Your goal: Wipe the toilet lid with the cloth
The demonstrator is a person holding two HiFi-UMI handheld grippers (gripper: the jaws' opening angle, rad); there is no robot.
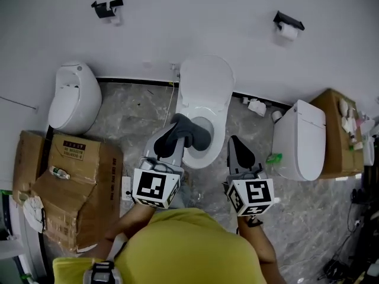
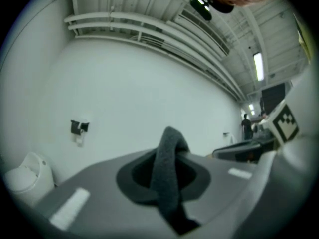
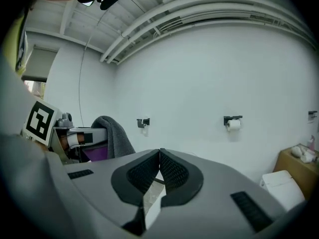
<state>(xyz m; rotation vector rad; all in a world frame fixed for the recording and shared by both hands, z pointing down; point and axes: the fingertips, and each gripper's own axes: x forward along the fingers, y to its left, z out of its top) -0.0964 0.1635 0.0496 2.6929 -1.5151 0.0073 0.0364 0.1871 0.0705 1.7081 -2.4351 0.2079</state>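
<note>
The white toilet stands against the far wall with its lid (image 1: 206,80) raised and the seat (image 1: 217,132) below it. A dark grey cloth (image 1: 190,132) hangs from my left gripper (image 1: 177,129), in front of the bowl. In the left gripper view the cloth (image 2: 167,169) is folded over between the jaws, which are shut on it (image 2: 168,176). My right gripper (image 1: 236,144) is beside the bowl's right side, with nothing in it. Its ribbed pads meet (image 3: 159,159). The right gripper view also shows the cloth (image 3: 113,133) at the left.
Another white toilet (image 1: 71,94) stands at the left, a third (image 1: 299,138) at the right. Cardboard boxes (image 1: 71,185) lie on the marble floor at the left, and a box (image 1: 341,129) at the right. Paper holders (image 1: 108,7) (image 1: 288,25) hang on the wall.
</note>
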